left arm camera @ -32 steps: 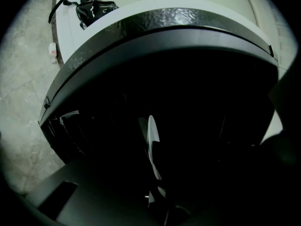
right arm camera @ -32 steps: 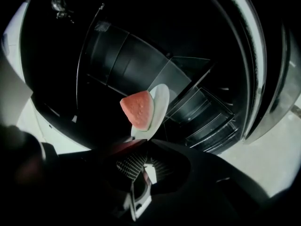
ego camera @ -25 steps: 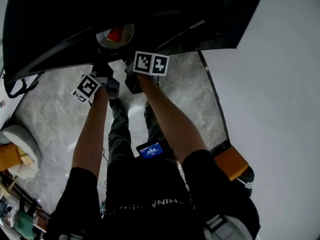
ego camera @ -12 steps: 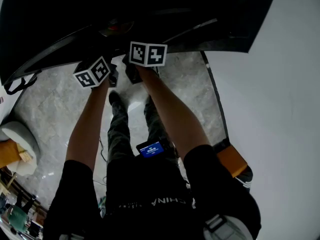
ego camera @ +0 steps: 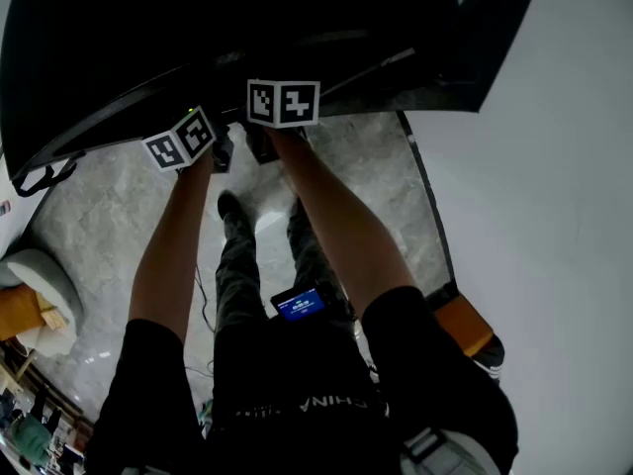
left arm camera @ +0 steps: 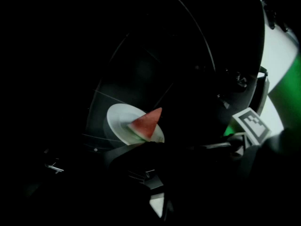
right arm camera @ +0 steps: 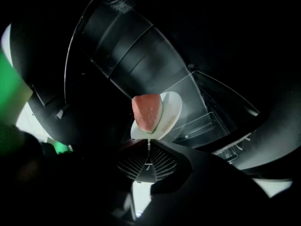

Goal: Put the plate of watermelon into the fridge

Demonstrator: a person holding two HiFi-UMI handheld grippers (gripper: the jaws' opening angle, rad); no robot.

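Even daylight washes the pale marble floor and white wall in the head view, while the fridge reads as a near-black mass. Both gripper views are deeply underexposed: only the plate and red watermelon catch light. Wide-angle distortion bends the edges, and the near jaws are soft silhouettes.
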